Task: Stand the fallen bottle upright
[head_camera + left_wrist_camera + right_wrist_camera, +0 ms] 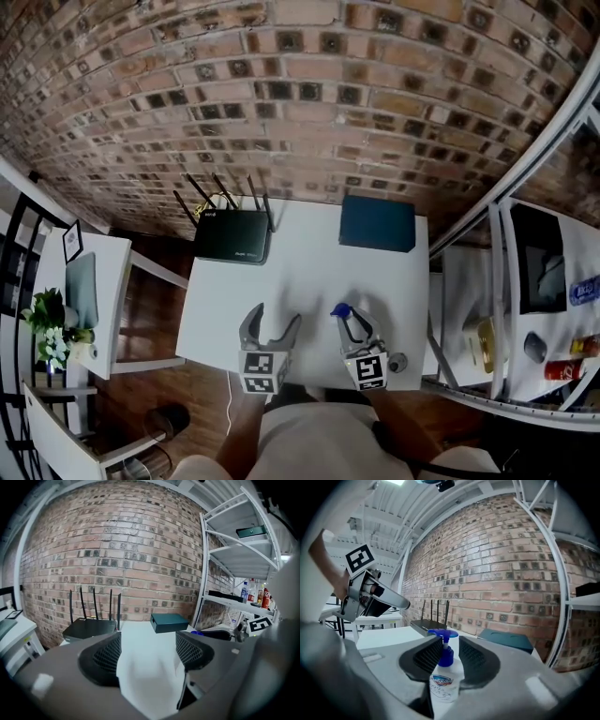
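Note:
The clear pump bottle (444, 674) with a blue pump head (341, 310) sits upright between the jaws of my right gripper (449, 642), which is shut on it; the bottle's base is hidden by the gripper body. In the head view the right gripper (352, 324) is over the near right part of the white table (309, 272). My left gripper (274, 318) stands open to its left over the table's near edge, with nothing between its fingers. Only bare tabletop shows between the jaws of the left gripper (147, 643).
A black router (232, 234) with several antennas stands at the table's back left and a dark teal box (377, 223) at the back right. A white shelf rack (506, 309) with bottles and boxes stands right of the table. At the left stands a side desk with a plant (49, 323). A brick wall lies behind.

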The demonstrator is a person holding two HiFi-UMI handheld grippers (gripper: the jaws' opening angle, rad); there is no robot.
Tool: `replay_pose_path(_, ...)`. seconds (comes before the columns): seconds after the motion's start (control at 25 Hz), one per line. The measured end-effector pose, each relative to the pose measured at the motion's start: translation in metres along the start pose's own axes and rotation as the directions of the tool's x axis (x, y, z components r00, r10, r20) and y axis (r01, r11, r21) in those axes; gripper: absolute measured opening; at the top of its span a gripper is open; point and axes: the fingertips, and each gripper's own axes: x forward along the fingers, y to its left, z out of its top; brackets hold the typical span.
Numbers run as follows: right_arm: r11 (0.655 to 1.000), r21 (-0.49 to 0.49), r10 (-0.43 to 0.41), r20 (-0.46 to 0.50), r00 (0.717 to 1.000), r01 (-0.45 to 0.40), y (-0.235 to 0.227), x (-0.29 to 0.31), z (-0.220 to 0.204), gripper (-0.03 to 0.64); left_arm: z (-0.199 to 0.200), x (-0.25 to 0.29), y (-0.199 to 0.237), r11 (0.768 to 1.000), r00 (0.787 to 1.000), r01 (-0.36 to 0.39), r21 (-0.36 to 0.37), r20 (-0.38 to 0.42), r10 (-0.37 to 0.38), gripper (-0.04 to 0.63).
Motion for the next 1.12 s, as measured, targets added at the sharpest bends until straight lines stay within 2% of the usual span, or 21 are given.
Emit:
replay_pose_path(0.28, 0.998, 0.041, 0.044, -0.001, 0.999, -0.044, 0.001, -0.013, -0.009, 0.092, -0.002, -0.019, -0.005, 0.998, 0.997, -0.068, 0.001, 0.028, 0.068, 0.380)
replay_pose_path(0.56, 0.988, 0.126, 0.086, -0.019, 0.996, -0.083, -0.004, -0.016, -0.016, 0.100, -0.011, -0.045, -0.009, 0.986, 0.988, -0.149, -0.068, 0.040, 0.152, 0.374)
replay_pose_path(0.6, 0.987, 0.132, 0.097, -0.022, 0.995, -0.094, -0.001, -0.016, -0.016, 0.113, -0.011, -0.050, -0.010, 0.984, 0.986, -0.158, -0.078, 0.048, 0.162, 0.374)
replay_pose_path(0.68, 0.985, 0.126, 0.126, -0.025, 0.992, -0.121, 0.002, -0.016, -0.016, 0.222, -0.010, -0.059, -0.014, 0.982, 0.984, -0.162, -0.094, 0.065, 0.168, 0.373)
replay_pose_path(0.76, 0.986, 0.114, 0.128, -0.024, 0.991, -0.125, 0.002, -0.022, -0.013, 0.254, -0.008, -0.066, -0.021, 0.985, 0.985, -0.147, -0.091, 0.078, 0.155, 0.373)
replay_pose_path(0.88, 0.988, 0.132, 0.076, 0.010, 0.997, -0.077, 0.003, -0.047, 0.002, 0.268, 0.000, -0.082, -0.031, 0.992, 0.987, -0.102, -0.078, 0.113, 0.110, 0.373)
replay_pose_path(1.0, 0.987, 0.161, -0.021, 0.054, 0.998, 0.013, 0.002, -0.078, 0.029, 0.287, 0.021, -0.102, -0.047, 0.998, 0.986, -0.033, -0.044, 0.163, 0.039, 0.374)
replay_pose_path(1.12, 0.989, 0.080, -0.125, 0.042, 0.991, 0.121, 0.015, -0.114, 0.063, 0.305, 0.039, -0.135, -0.056, 0.999, 0.971, -0.023, 0.022, 0.239, 0.018, 0.376)
